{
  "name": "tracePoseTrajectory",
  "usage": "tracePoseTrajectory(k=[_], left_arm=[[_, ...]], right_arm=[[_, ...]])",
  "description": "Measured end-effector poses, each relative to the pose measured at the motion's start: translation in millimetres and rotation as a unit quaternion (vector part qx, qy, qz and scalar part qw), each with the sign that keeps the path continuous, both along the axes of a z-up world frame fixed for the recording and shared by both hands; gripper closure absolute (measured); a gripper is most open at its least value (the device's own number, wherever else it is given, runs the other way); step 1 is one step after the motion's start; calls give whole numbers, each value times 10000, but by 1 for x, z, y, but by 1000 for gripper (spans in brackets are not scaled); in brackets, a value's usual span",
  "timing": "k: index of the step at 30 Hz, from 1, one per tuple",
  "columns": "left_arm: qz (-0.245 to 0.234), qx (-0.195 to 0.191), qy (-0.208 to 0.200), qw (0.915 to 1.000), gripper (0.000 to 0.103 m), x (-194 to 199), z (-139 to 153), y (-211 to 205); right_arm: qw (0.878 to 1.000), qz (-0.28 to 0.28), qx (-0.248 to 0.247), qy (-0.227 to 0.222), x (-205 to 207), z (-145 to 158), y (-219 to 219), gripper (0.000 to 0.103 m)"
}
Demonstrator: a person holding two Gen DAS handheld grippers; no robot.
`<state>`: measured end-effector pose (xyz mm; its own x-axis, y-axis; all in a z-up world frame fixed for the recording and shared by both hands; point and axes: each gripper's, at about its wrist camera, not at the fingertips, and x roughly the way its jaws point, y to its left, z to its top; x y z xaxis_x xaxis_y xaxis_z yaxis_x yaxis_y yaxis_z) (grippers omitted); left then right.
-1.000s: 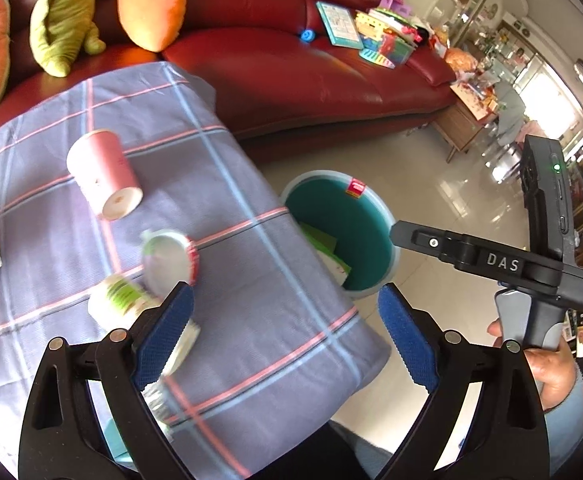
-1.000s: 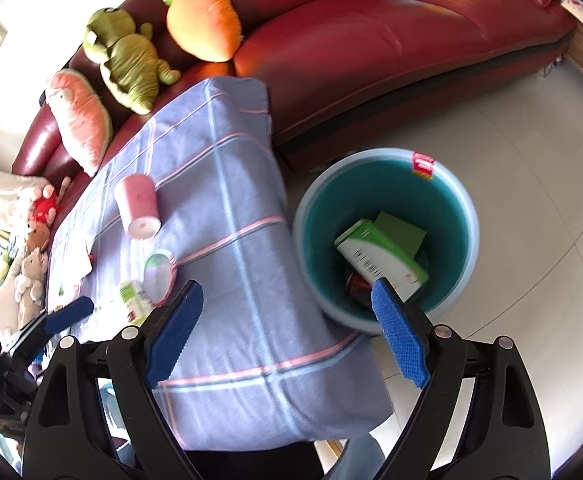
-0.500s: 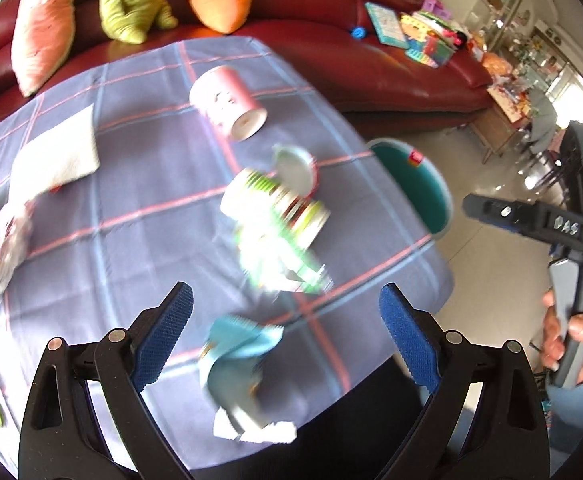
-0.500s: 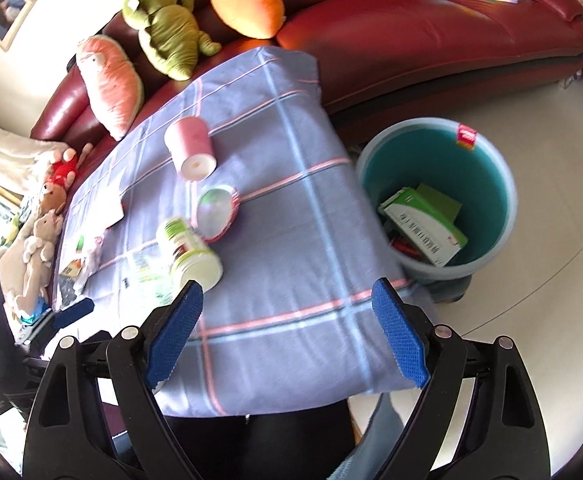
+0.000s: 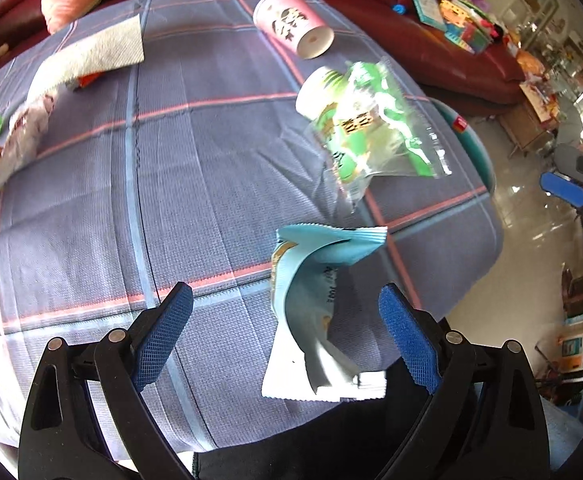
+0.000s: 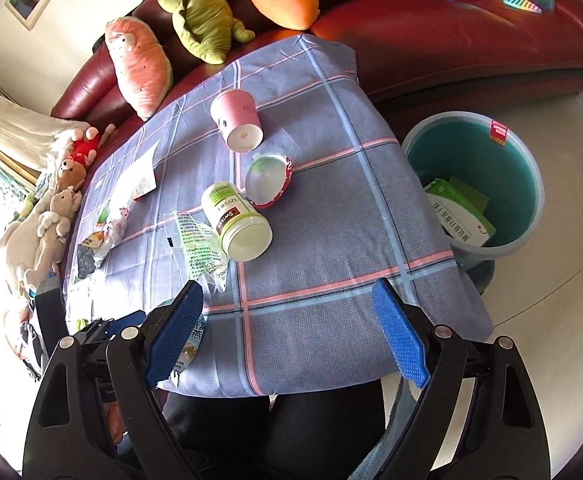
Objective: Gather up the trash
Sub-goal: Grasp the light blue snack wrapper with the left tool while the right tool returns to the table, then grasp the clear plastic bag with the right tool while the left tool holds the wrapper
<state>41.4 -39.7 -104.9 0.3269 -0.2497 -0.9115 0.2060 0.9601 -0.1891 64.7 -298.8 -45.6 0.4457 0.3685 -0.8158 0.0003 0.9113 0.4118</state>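
Light-blue wrapper (image 5: 315, 292) between the wide-open left tool (image 5: 285, 334), green packet (image 5: 375, 136) beyond.

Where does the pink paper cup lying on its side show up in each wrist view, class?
Left wrist: pink paper cup, top centre, near the cloth's far edge.
Right wrist: the cup, upper centre-left, beyond the white bottle.
Shared landmark: teal bin, right of the table.

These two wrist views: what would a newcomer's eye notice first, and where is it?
Litter on the checked tablecloth: a tipped pink cup at the sofa end, a white supplement bottle on its side mid-table, and a light blue wrapper at the near edge between the open left gripper. Beside the table, a teal bin holds a green-and-white box.
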Motion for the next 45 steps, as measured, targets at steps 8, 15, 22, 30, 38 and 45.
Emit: tracePoseTrajectory(k=[8,15,22,30,38,45], left_arm=[[-49,-48,16,10000,30,3,-18,4],[52,-155,-329,9993,81,6,-10,21],[643,-500,-475,9955,82,19,6,68],[1023,-842,-706,9887,82,21,29,108],[1101,-1013,-649,9866,82,29,26,122],[1095,-1011,-577,9872,82,31,21,124]], right_arm=[[9997,165,-92,179,11,-12,18,21],[9988,433,-228,-23,22,-3,46,21],[9958,859,-319,-51,41,4,88,21],[9881,1326,-777,111,66,-11,139,35],[9813,1509,-1150,320,75,-30,165,46],[9728,1719,-1525,277,71,-41,181,73]])
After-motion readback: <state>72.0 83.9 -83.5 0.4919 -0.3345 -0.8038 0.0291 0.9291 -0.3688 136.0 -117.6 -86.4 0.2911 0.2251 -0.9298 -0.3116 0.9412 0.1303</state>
